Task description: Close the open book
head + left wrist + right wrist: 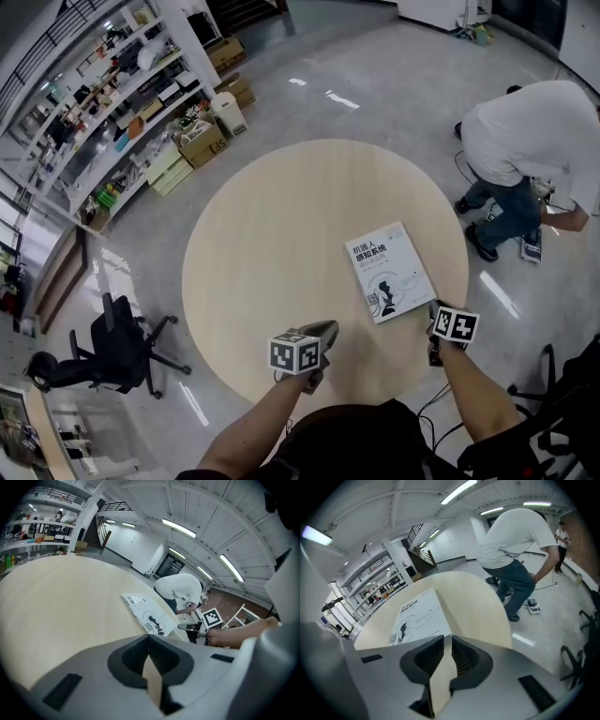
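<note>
The book (pixel 389 270) lies closed and flat, white cover up, on the right part of the round wooden table (pixel 272 234). My right gripper (pixel 434 307) hovers just off the book's near right corner by the table edge, jaws a narrow slit apart with nothing between them. In the right gripper view the book (pixel 417 616) lies just ahead of the gripper (pixel 446 640). My left gripper (pixel 322 330) sits over the table's near edge, left of the book, jaws together and empty. The left gripper view shows its shut tips (pixel 149 638), the book (pixel 147 612) and the right gripper (pixel 190 626) beyond.
A person in a white shirt (pixel 525 141) bends over on the floor past the table's right side. A black office chair (pixel 117 347) stands at the lower left. Shelves (pixel 112 84) and cardboard boxes (pixel 202 141) line the far left.
</note>
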Demonstrator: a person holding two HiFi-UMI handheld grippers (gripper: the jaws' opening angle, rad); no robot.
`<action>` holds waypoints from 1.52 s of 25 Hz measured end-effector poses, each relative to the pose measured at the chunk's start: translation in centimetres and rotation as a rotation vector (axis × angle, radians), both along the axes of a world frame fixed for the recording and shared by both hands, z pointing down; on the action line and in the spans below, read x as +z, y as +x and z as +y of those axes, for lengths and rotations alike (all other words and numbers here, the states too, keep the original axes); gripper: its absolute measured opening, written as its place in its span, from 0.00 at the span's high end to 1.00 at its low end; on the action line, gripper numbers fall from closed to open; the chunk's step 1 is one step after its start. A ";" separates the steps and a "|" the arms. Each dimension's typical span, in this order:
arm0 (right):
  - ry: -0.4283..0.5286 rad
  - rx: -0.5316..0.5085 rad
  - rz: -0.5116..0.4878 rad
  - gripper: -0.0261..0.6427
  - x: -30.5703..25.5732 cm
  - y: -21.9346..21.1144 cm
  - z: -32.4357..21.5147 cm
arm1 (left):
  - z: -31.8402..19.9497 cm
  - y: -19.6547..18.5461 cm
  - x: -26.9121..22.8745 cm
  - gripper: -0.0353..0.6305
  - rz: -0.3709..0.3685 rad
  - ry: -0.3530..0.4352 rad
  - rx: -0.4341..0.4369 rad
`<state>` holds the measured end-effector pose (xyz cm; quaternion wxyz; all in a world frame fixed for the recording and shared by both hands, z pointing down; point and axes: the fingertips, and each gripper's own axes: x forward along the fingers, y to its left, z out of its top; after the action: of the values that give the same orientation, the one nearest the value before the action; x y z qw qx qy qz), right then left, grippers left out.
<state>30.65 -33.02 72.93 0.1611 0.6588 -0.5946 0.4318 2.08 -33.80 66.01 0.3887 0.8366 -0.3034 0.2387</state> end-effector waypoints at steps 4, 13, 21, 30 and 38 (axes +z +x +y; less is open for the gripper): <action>0.085 0.006 0.110 0.89 -3.5 1.1 -1.4 | -0.1 -0.7 -0.1 0.96 -0.001 0.004 -0.024; 0.098 -0.187 -0.014 0.89 -4.0 -4.9 -4.5 | -0.3 -0.5 -1.0 0.96 0.007 0.036 -0.055; 0.225 -0.473 -0.011 0.96 -8.7 -11.0 -6.6 | -1.1 -1.8 -3.3 0.96 0.025 0.128 -0.131; 0.387 -0.589 -0.032 0.96 -16.1 -14.4 -7.7 | -3.2 -5.7 -10.1 0.96 0.068 0.331 -0.255; 0.477 -0.651 -0.010 0.96 -20.2 -15.2 -6.9 | -2.8 -6.8 -14.8 0.96 0.049 0.492 -0.267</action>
<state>15.43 -39.96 52.72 0.1292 0.4527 -0.8565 0.2114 -4.74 -36.57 51.21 0.2092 0.8639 -0.4503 0.0845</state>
